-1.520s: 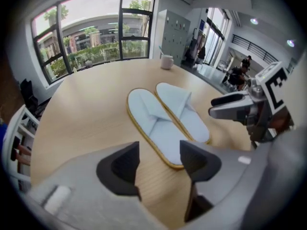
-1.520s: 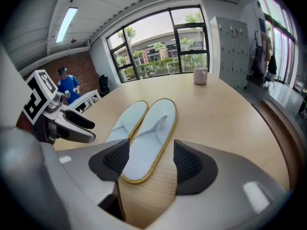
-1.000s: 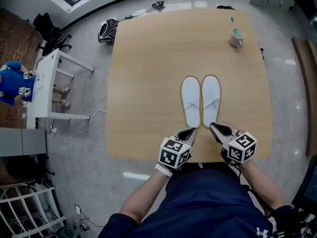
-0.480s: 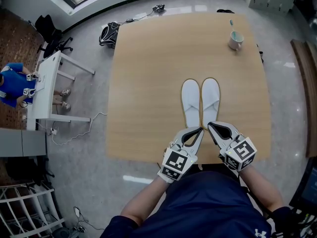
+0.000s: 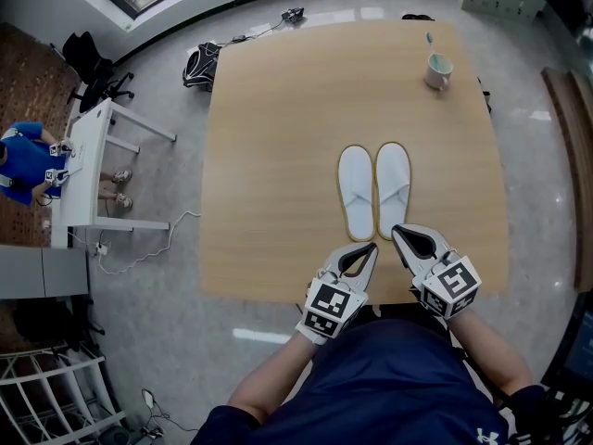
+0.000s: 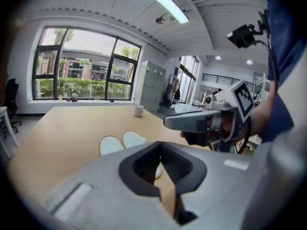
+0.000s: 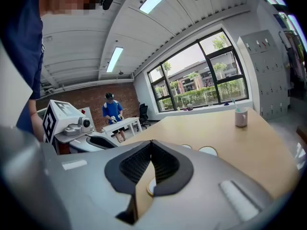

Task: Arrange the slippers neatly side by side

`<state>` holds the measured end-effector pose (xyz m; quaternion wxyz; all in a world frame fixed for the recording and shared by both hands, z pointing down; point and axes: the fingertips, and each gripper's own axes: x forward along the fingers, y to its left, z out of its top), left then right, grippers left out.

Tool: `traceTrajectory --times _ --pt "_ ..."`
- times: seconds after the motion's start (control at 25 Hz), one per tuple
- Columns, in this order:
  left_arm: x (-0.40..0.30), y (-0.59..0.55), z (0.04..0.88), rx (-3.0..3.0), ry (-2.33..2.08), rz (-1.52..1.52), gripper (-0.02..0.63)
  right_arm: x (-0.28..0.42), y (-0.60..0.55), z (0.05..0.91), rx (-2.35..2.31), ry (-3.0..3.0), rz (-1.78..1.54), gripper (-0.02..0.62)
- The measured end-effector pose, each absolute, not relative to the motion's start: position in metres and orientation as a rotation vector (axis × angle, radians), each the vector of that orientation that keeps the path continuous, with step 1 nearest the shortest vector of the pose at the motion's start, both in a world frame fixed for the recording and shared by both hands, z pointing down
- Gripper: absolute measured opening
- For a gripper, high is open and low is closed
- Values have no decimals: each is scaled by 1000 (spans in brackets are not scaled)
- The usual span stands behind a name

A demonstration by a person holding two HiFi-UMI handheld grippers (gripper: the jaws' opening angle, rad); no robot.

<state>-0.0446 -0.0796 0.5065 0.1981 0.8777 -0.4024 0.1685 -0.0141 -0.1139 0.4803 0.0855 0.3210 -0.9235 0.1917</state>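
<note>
Head view: slippers lie parallel, toes seemingly away; left claw, right claw closed.

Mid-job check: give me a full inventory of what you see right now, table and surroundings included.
table: one, light wood, centre of the head view
slippers: two, white with tan edging, side by side on the table's near half, toes pointing away
mug: one, pale, far right corner of the table
bag: one, black, on the floor off the table's far left corner
desk: one, white, far left of the room
bystander: one, blue top, beside the desk
office chair: one, black, beyond the desk
left gripper: one, grey, jaws together and empty, just short of the slippers' heels
right gripper: one, grey, jaws together and empty, at the right slipper's heel
</note>
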Motion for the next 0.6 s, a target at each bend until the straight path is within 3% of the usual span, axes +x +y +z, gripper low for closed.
traceTrajectory --times 0.6 --pt "-47 -84 502 2471 -1157 441 5 -12 -113 482 977 -2744 563 11"
